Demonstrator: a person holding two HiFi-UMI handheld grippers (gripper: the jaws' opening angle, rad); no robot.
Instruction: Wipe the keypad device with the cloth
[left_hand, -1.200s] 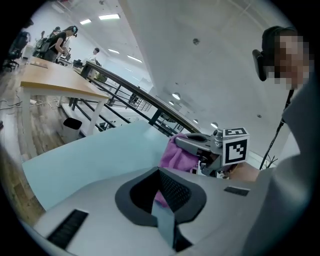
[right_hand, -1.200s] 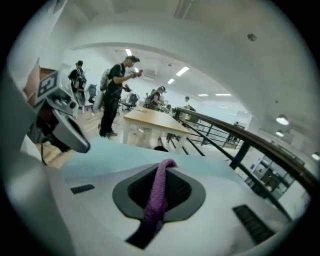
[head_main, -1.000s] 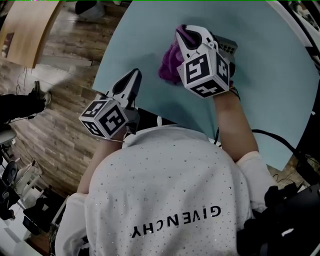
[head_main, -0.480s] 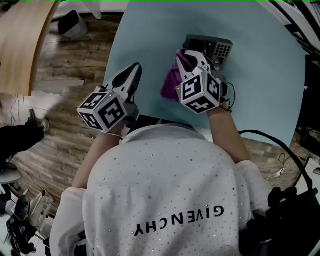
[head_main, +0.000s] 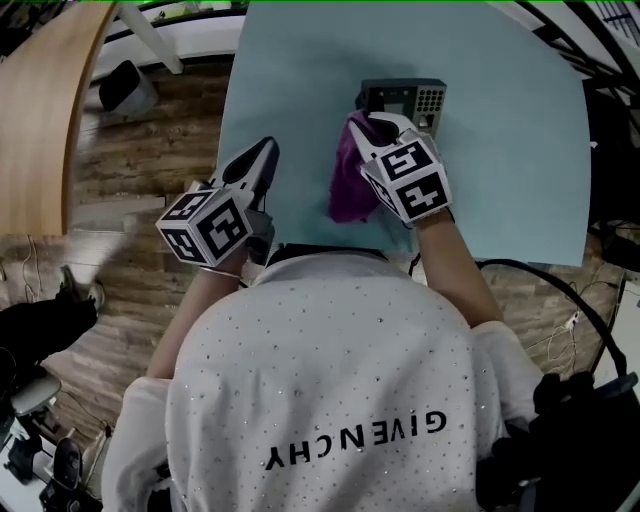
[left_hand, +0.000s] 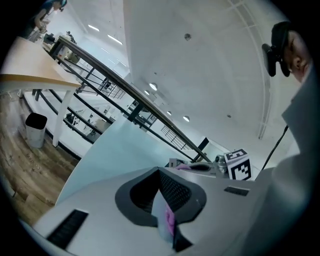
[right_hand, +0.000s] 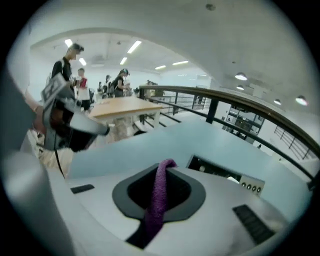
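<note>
The grey keypad device lies on the light blue table, its keys at its right end. My right gripper is shut on the purple cloth, which hangs down its left side just short of the device. In the right gripper view the cloth runs up between the shut jaws, with the device right beyond them. My left gripper hovers at the table's near left edge, jaws together, holding nothing I can make out. The left gripper view shows the device and the cloth far off.
Wood floor lies left of the table, with a bin and a wooden tabletop beyond it. A black cable runs near the table's right front edge. People stand far off in the right gripper view.
My right gripper with the cloth has drawn back off the keypad device, so the device's top now shows beyond the jaws. The left gripper has stayed by the table's edge.
</note>
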